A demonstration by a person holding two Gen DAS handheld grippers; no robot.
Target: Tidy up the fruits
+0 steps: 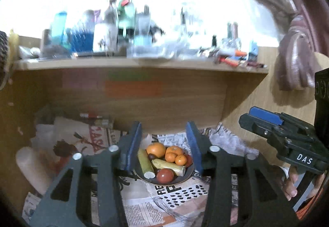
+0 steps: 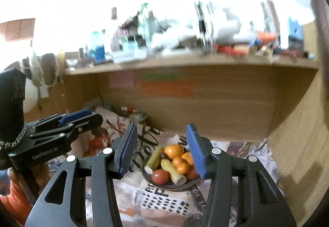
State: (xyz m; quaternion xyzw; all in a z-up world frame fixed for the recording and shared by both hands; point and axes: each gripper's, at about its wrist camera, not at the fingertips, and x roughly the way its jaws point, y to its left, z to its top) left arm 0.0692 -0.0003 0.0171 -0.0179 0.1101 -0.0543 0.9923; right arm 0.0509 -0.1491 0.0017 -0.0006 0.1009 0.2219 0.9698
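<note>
A dark plate point(image 1: 190, 174) of fruit lies on newspaper in a wooden alcove. It holds several oranges point(image 1: 155, 149), two yellow-green banana pieces point(image 1: 145, 162) and red tomatoes point(image 1: 165, 175). My left gripper point(image 1: 164, 144) is open and empty, held above and before the plate. My right gripper point(image 2: 162, 145) is open and empty too, with the plate point(image 2: 164, 185), oranges point(image 2: 173, 150) and a tomato point(image 2: 159, 176) seen between its fingers. Each gripper shows in the other's view, the right one point(image 1: 265, 118) at right, the left one point(image 2: 78, 115) at left.
A wooden shelf point(image 1: 139, 63) crowded with bottles and small items overhangs the alcove. The wooden back wall point(image 1: 164, 101) and right side wall point(image 2: 298, 134) close it in. Printed newspaper point(image 1: 174, 192) covers the floor. A pale cylinder point(image 1: 30, 167) lies at left.
</note>
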